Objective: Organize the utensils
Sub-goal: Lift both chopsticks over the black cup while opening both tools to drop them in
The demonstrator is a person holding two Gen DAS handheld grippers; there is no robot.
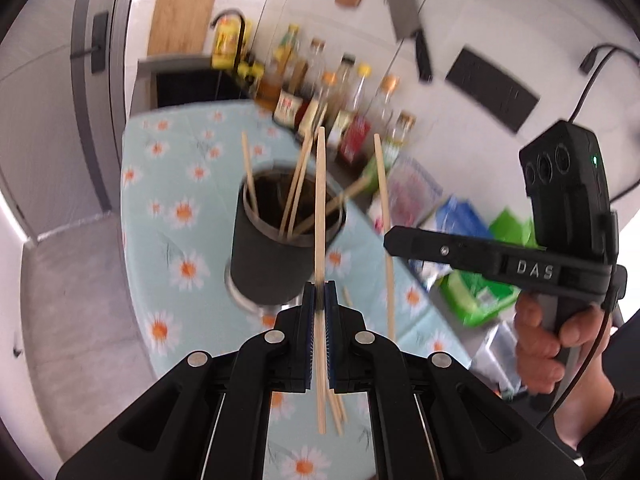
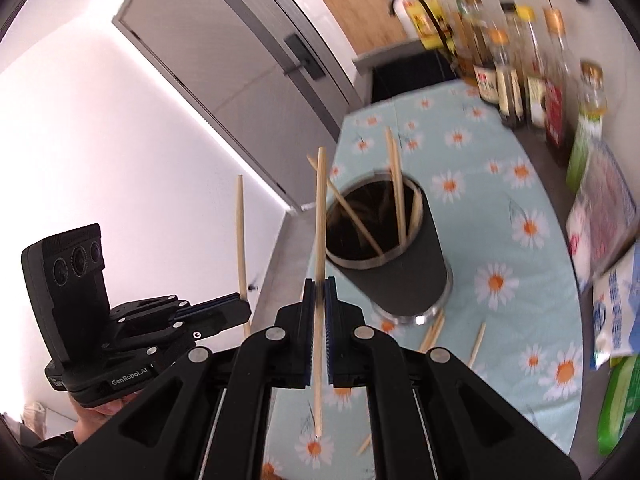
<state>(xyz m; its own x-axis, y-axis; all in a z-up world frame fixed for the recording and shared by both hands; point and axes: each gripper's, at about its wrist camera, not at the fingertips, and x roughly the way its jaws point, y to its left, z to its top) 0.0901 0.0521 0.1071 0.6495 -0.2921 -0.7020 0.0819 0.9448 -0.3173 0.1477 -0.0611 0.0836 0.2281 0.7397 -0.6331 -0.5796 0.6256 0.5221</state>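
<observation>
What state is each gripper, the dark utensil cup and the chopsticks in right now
Left gripper: shut on a pale wooden chopstick, held upright.
Right gripper: shut on another wooden chopstick, upright.
Dark cylindrical cup: upright, holding several chopsticks.
Loose chopsticks: lying flat on the daisy-print cloth.

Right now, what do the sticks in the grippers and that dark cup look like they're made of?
The thin pale chopsticks look like bamboo or unfinished wood: matte tan, slightly tapered. The dark cylindrical holder has a matte charcoal wall with a shiny silvery rim and base, likely coated metal, though blur leaves it uncertain.
</observation>
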